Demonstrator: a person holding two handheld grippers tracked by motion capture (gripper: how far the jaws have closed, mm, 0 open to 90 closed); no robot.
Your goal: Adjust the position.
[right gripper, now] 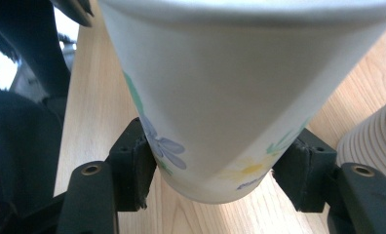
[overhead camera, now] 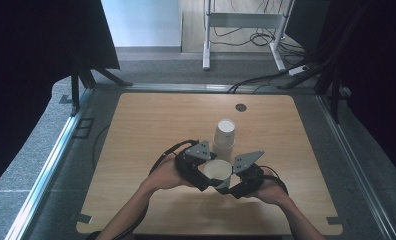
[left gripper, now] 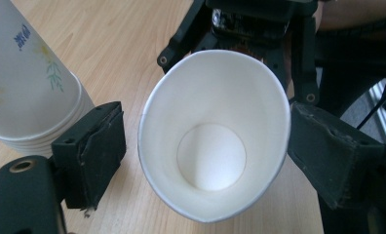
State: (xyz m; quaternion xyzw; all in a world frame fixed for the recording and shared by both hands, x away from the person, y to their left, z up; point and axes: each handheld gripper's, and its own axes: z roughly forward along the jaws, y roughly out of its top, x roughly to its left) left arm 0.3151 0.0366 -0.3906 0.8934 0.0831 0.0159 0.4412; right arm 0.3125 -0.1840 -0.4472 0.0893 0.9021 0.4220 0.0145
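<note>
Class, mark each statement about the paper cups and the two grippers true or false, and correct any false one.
1. The right gripper is shut on the single paper cup. True.
2. The held cup is upside down. False: its open mouth faces up.
3. The stack of paper cups stands mouth down on the wooden table. True.
4. The left gripper's fingers squeeze the cup. False: at least one finger stands clear of the wall.
5. The held cup is full of liquid. False: its white bottom is bare.
</note>
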